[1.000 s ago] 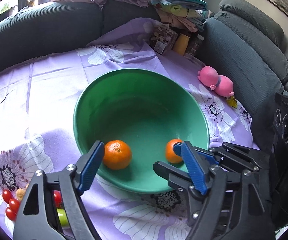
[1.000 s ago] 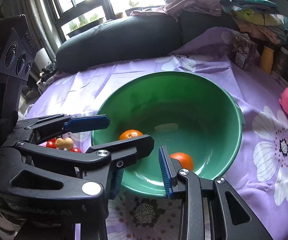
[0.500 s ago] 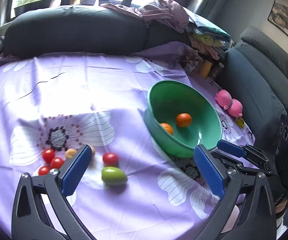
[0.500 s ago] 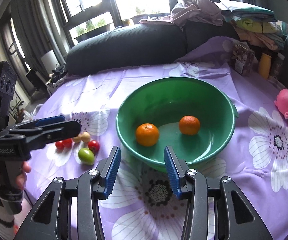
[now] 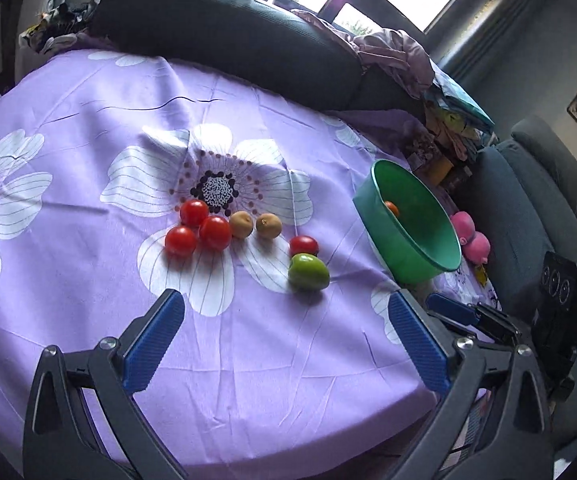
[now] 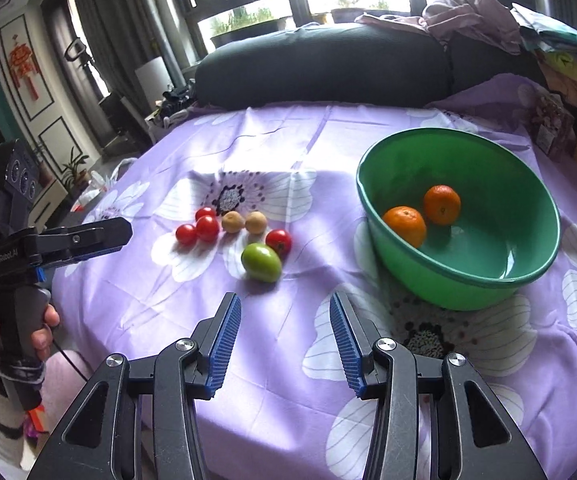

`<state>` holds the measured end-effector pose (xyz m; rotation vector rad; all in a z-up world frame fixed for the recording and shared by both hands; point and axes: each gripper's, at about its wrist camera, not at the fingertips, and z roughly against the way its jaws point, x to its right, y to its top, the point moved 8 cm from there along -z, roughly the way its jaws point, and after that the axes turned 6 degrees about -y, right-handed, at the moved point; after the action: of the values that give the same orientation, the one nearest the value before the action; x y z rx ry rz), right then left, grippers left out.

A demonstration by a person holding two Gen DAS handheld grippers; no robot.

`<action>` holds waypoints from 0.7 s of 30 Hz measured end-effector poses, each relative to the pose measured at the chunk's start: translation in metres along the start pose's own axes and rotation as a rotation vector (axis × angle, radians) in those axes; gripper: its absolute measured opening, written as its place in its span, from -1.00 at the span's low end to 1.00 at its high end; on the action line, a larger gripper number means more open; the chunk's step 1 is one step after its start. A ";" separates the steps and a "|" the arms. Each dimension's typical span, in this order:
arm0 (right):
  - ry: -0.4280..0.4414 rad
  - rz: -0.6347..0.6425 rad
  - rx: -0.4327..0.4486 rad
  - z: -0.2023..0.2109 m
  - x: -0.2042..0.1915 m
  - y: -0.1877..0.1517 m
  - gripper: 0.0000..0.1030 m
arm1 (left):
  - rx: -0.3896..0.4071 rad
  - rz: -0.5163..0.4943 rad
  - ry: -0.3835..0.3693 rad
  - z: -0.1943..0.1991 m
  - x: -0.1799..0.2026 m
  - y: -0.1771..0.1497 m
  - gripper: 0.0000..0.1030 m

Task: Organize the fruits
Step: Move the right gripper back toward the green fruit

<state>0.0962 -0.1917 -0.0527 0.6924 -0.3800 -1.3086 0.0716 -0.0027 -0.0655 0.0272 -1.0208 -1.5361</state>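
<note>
1. Fruits lie on the purple flowered cloth and in the green bowl, which sits at the right of the right wrist view.
2. Two oranges are inside the bowl, touching each other, near its left wall.
3. Left of the bowl, in the middle of the frame, the green fruit lies on the cloth, touching one red tomato behind it.
4. Further left, two small tan fruits lie side by side, and three more tomatoes are packed together next to them.
5. The right gripper is at the bottom centre of its view, above the cloth. Its blue fingers are released, spread apart, and nothing is between them.
6. The left gripper is at the bottom of the left wrist view. Its fingers are also wide apart and grasp nothing; the green fruit lies beyond them.
7. A pink toy lies behind the bowl, at the right of the left wrist view.
</note>
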 end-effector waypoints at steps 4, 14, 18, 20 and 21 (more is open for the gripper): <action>0.014 0.029 -0.025 -0.004 -0.013 -0.009 -0.09 | -0.009 -0.062 -0.003 -0.001 0.011 -0.007 0.99; 0.010 0.034 -0.059 -0.019 -0.020 -0.012 -0.09 | -0.081 -0.203 0.155 -0.039 0.018 -0.014 0.99; 0.004 0.040 -0.072 -0.025 -0.020 -0.012 -0.09 | -0.099 -0.211 0.162 -0.048 0.016 -0.013 0.99; 0.001 0.038 -0.078 -0.029 -0.018 -0.012 -0.09 | -0.098 -0.211 0.163 -0.050 0.016 -0.012 0.98; 0.001 0.037 -0.081 -0.031 -0.018 -0.011 -0.09 | -0.098 -0.210 0.157 -0.051 0.015 -0.011 0.98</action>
<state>0.1027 -0.1681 -0.0810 0.6147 -0.3358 -1.2819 0.0864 -0.0455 -0.0955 0.1887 -0.8381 -1.7437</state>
